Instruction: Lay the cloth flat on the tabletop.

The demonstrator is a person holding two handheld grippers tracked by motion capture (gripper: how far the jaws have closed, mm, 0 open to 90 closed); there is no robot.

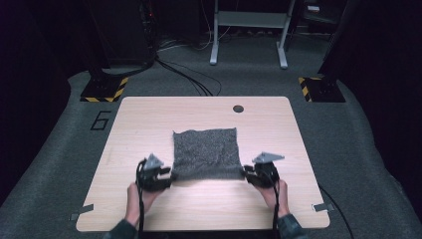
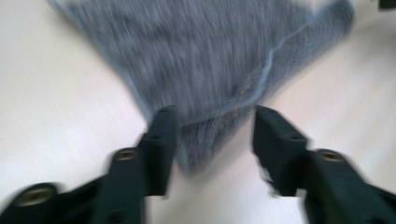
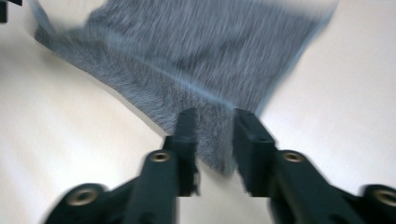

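A grey knitted cloth (image 1: 206, 152) lies flat on the light wooden table (image 1: 149, 114), with a fold along its near edge. My left gripper (image 1: 171, 175) is at the cloth's near left corner and my right gripper (image 1: 245, 173) at its near right corner. In the left gripper view the cloth (image 2: 201, 46) tapers to a corner between the jaws of the left gripper (image 2: 215, 112), which stand wide apart and clear of it. In the right gripper view the cloth (image 3: 201, 42) ends in a corner lying in the narrower gap of the right gripper (image 3: 215, 113), which is not pinched on it.
A round hole (image 1: 238, 108) sits near the table's far edge. Beyond the table, two black stands with yellow-and-black striped bases (image 1: 104, 89) (image 1: 321, 88) rest on the grey carpet. Cables (image 1: 191, 79) and a white frame (image 1: 249, 30) lie farther back.
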